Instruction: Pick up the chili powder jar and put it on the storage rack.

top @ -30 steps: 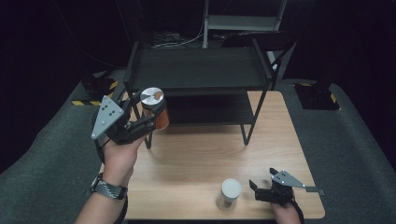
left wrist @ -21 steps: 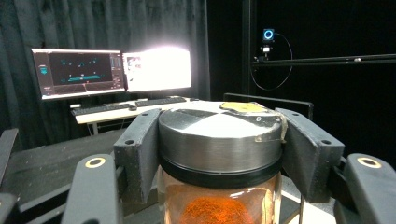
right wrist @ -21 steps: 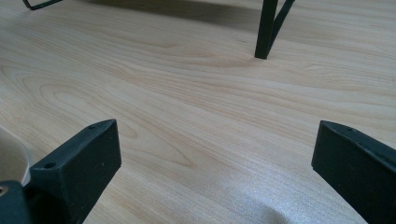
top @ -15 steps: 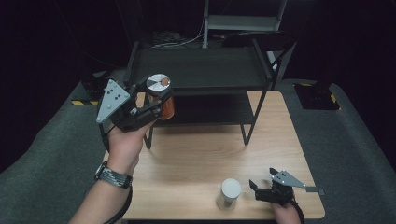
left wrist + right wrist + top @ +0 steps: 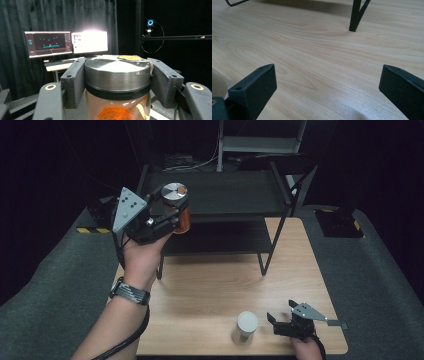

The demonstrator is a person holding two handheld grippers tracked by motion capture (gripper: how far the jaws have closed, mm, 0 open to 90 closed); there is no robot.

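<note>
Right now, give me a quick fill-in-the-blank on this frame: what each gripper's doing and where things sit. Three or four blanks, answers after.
1. The left gripper has its jaws shut on a jar with a ____ lid.
2. The powder inside the jar is ____ in colour.
3. The right gripper sits low at the table with its jaws ____.
4. The white cup stands on the table, to the ____ of the right gripper in the high view.

Missing words: metal; orange; open; left

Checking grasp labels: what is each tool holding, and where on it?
Left tool clamps a glass jar by its metal lid, one jaw on each side. Right tool is open on the table, holding nothing.
</note>
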